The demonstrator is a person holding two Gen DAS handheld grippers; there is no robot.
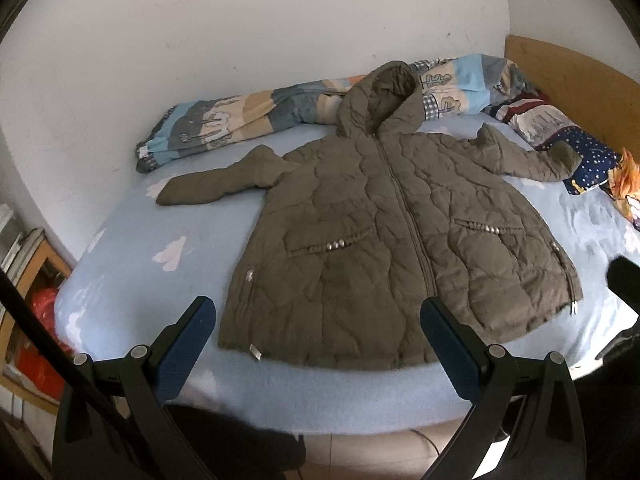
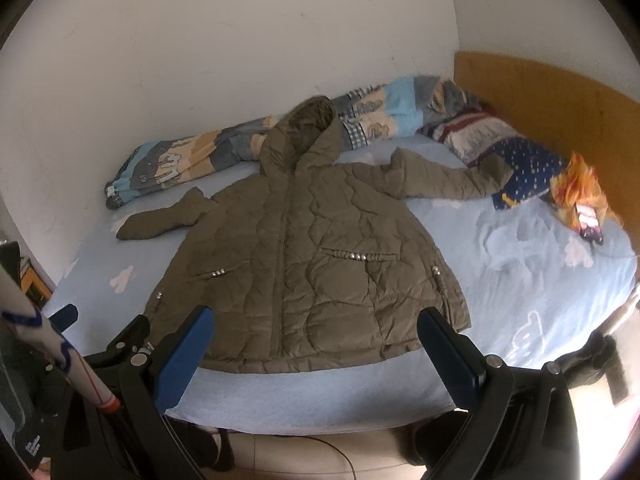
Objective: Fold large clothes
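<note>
An olive quilted hooded jacket (image 1: 384,232) lies flat and zipped on a light blue bed (image 1: 132,264), hood toward the wall, both sleeves spread out to the sides. It also shows in the right wrist view (image 2: 308,264). My left gripper (image 1: 318,312) is open and empty, held above the jacket's hem near the bed's front edge. My right gripper (image 2: 316,320) is open and empty, also over the hem. The left gripper's tip shows in the right wrist view (image 2: 68,316), at the bed's left front edge.
A patterned quilt (image 1: 248,120) lies bunched along the wall behind the hood. Pillows (image 2: 516,152), an orange cloth and a phone (image 2: 590,220) lie at the right by the wooden headboard (image 2: 560,96). Shelves with red bags (image 1: 36,320) stand at the left. The bed sheet (image 2: 540,280) shows to the right of the jacket.
</note>
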